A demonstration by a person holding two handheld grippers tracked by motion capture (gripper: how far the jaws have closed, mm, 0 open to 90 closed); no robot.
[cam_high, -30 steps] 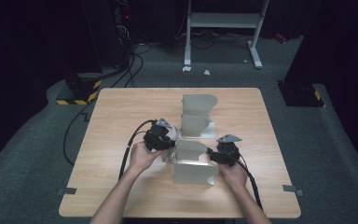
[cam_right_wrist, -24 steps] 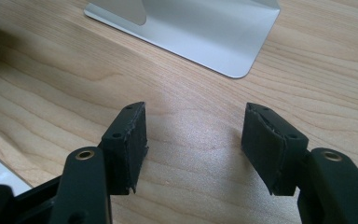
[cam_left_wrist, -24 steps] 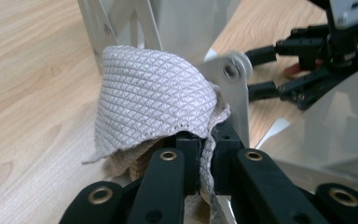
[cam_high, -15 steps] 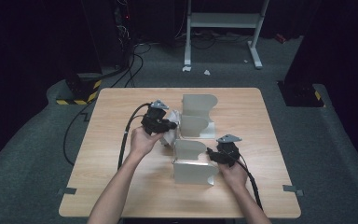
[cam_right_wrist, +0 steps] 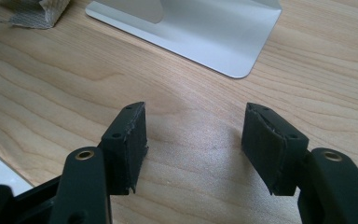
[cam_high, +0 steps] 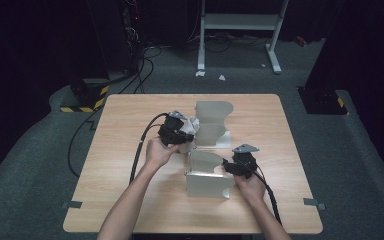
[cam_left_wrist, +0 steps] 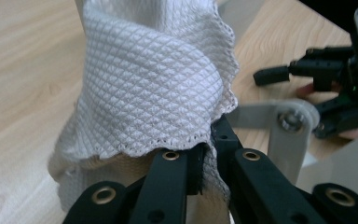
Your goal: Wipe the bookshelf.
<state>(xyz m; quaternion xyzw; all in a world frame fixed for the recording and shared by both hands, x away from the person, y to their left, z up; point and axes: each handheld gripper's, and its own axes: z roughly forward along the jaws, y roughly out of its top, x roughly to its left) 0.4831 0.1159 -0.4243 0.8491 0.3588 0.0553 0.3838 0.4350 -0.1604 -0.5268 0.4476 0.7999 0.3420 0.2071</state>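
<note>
A white waffle-weave cloth [cam_left_wrist: 158, 84] hangs bunched from my left gripper [cam_left_wrist: 207, 158], which is shut on its edge; the jaws have just closed a little further with the cloth between them. From above, the left gripper [cam_high: 182, 131] holds the cloth [cam_high: 193, 124] against the left side of the far grey metal stand [cam_high: 214, 120]. A second metal stand [cam_high: 207, 176] sits nearer me. My right gripper [cam_high: 226, 164] rests at that stand's right side. Its open jaws [cam_right_wrist: 193, 140] frame bare wood with nothing between them.
The wooden table [cam_high: 130, 125] has free room on its left and right sides. In the right gripper view, the far stand's flat base [cam_right_wrist: 200, 28] lies ahead, and a cloth corner [cam_right_wrist: 37, 11] shows at top left. Cables trail from both grippers toward me.
My left gripper has carried the cloth away from the near stand, farther from me, up to the far stand. The right gripper has stayed put.
</note>
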